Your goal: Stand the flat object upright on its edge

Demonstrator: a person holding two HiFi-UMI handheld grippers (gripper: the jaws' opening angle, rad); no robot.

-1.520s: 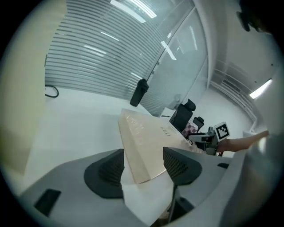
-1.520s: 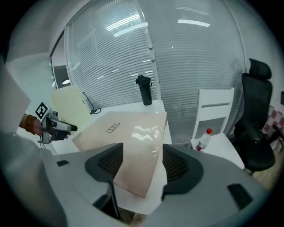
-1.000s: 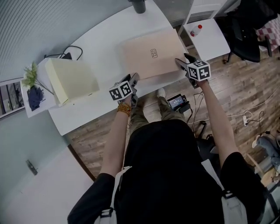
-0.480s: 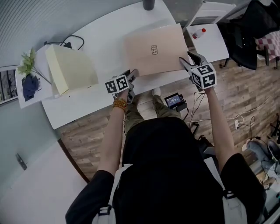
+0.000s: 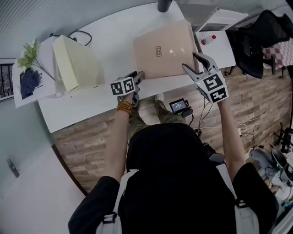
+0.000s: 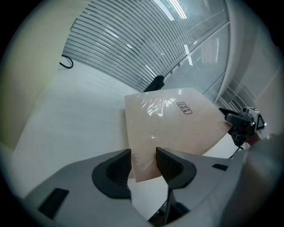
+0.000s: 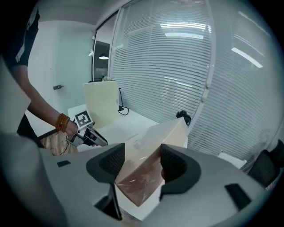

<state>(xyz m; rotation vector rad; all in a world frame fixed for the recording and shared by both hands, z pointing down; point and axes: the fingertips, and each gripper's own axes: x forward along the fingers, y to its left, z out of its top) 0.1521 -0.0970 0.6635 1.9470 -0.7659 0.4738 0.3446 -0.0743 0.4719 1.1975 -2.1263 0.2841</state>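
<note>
The flat object is a pinkish beige box [image 5: 160,50] in clear wrap on the white table [image 5: 105,43]. Its right side is lifted, so it leans with its top face toward the left gripper view [image 6: 177,124]. My right gripper [image 5: 192,61] is shut on the box's near right end [image 7: 148,155], across its thickness; its jaws have just been opening a little with the box between them. My left gripper [image 5: 138,76] sits low at the near left corner. That corner shows between its open jaws [image 6: 143,159], which have just been closing.
A cream folded box [image 5: 75,64] stands at the table's left by a plant [image 5: 29,57] and a black cable [image 5: 75,34]. A dark cup [image 5: 164,4] is behind the box. A white side table with a bottle [image 5: 208,39] stands right, near a dark chair [image 5: 256,41].
The right gripper has risen and rolled, and the box's right side has come up off the table with it. The left gripper has crept slightly along the near edge.
</note>
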